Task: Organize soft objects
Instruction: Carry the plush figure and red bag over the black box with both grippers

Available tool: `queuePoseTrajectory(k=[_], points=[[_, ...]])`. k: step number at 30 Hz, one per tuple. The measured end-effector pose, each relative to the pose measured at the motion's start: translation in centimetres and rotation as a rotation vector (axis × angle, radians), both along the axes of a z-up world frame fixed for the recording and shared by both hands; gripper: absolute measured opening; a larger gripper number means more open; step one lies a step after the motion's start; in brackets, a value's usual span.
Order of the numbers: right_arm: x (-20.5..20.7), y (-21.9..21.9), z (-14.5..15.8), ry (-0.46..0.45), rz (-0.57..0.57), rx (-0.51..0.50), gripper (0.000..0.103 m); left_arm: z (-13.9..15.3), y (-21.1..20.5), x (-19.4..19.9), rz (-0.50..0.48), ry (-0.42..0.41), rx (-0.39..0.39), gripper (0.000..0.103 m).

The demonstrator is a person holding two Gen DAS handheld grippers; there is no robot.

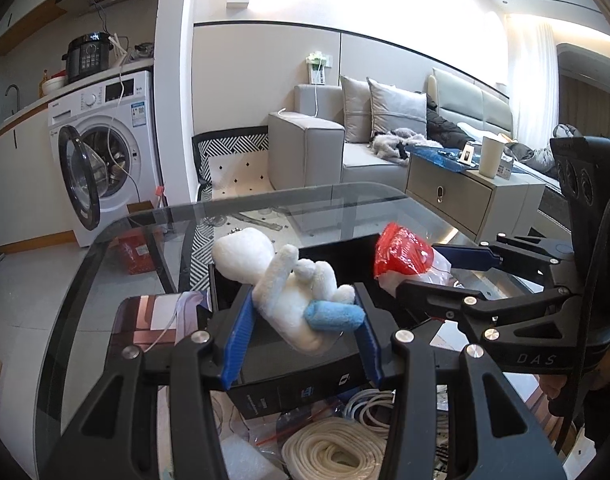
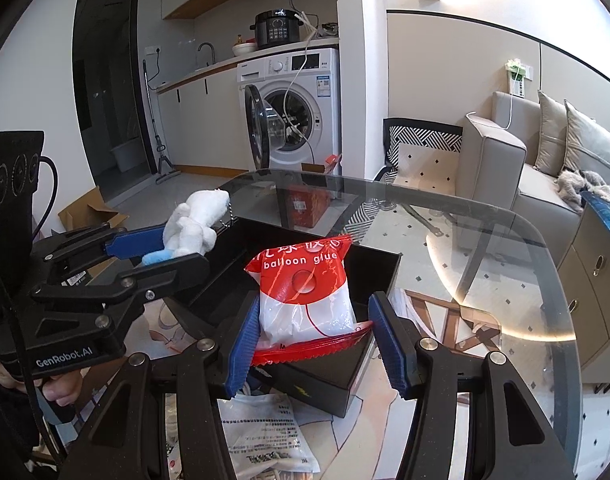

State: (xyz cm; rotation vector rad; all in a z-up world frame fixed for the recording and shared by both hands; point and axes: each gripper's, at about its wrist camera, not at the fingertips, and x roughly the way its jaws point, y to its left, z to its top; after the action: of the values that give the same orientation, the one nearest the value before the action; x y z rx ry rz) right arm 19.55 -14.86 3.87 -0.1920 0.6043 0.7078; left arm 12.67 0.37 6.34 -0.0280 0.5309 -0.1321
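Here the left tool (image 1: 303,312) grips a plush toy (image 1: 289,292) (white), the right tool (image 2: 315,322) a glue packet (image 2: 305,292).

wrist fisheyes side by side, angled down, close over black box (image 1: 345,256)

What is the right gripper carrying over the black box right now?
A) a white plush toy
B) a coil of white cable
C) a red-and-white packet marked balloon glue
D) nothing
C: in the right wrist view the balloon glue packet sits between the right gripper fingers above the black box, while the white plush toy is in the left gripper.
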Motion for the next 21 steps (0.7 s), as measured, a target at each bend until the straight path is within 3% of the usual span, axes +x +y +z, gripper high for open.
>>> queuePoseTrajectory(k=[21], points=[[2.1,1.9,-1.8,0.002,0.048,-0.048,0.055,-1.7,-1.1,2.2,-0.012,0.085,0.054,0.047]])
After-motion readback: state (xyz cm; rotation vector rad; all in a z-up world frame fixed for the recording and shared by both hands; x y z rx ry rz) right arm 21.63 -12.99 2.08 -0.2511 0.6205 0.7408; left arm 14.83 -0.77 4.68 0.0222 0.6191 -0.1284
